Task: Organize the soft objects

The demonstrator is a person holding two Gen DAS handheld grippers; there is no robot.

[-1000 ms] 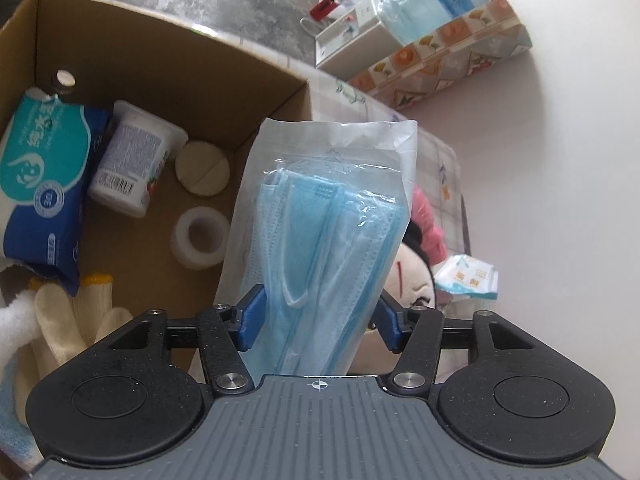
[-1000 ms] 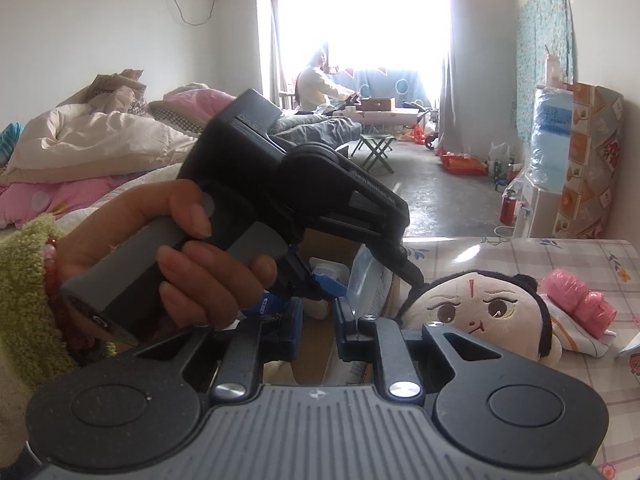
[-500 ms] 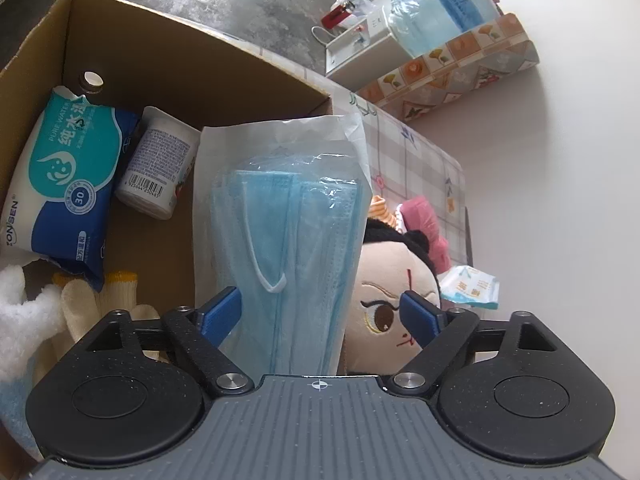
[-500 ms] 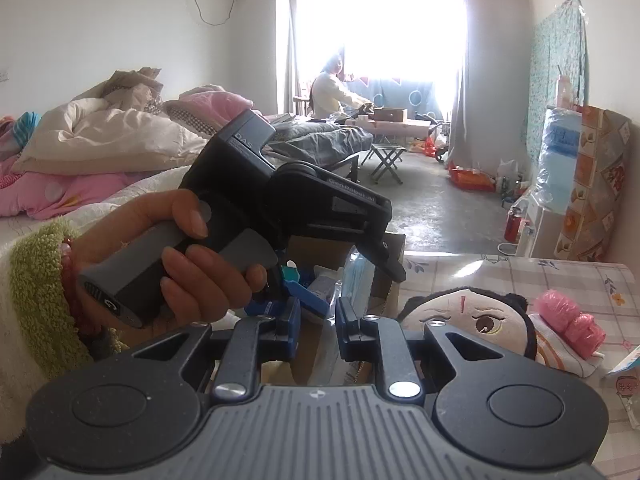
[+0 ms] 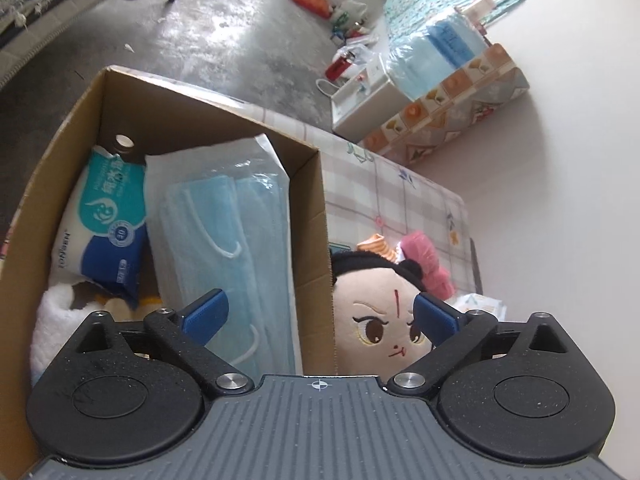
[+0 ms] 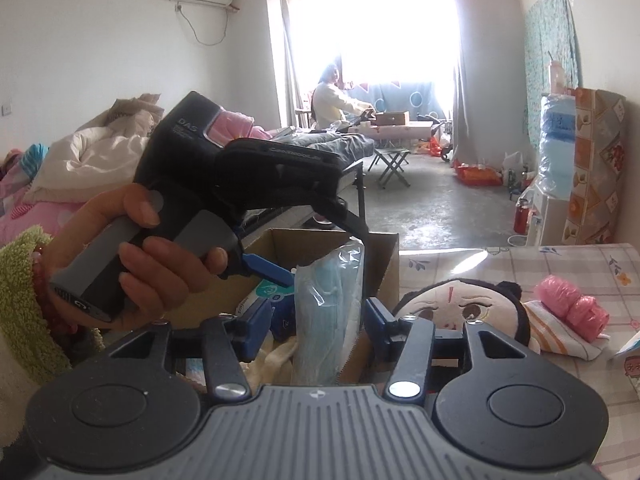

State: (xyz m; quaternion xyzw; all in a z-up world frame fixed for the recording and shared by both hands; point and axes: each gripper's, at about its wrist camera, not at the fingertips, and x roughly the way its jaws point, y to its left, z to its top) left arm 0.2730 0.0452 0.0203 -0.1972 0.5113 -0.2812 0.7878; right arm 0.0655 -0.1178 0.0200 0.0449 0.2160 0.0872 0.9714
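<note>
A clear pack of blue face masks [image 5: 224, 240] stands on end inside the cardboard box [image 5: 308, 208], leaning against its right wall. My left gripper [image 5: 320, 314] hovers above it, jaws opening wide, with neither pad pressing on the pack. From the right wrist, the same pack [image 6: 328, 312] sits between the blue pads of my right gripper [image 6: 318, 324], whose jaws are opening and do not squeeze it. A hand [image 6: 132, 256] holds the left gripper [image 6: 326, 258] over the box. A plush doll [image 5: 380, 312] lies outside the box on the right.
Also in the box are a blue-and-white tissue pack [image 5: 100, 216], a white fluffy item [image 5: 56, 320] and a small bottle [image 5: 124, 142]. On the checked tablecloth [image 6: 520, 264] lie pink rolls [image 6: 568, 304] and a small wipes packet [image 5: 480, 304]. A person sits far back by the window.
The left gripper let go of the mask pack, opened wide and drew up and back; the pack now stands in the box. The right gripper went from shut to open around the pack.
</note>
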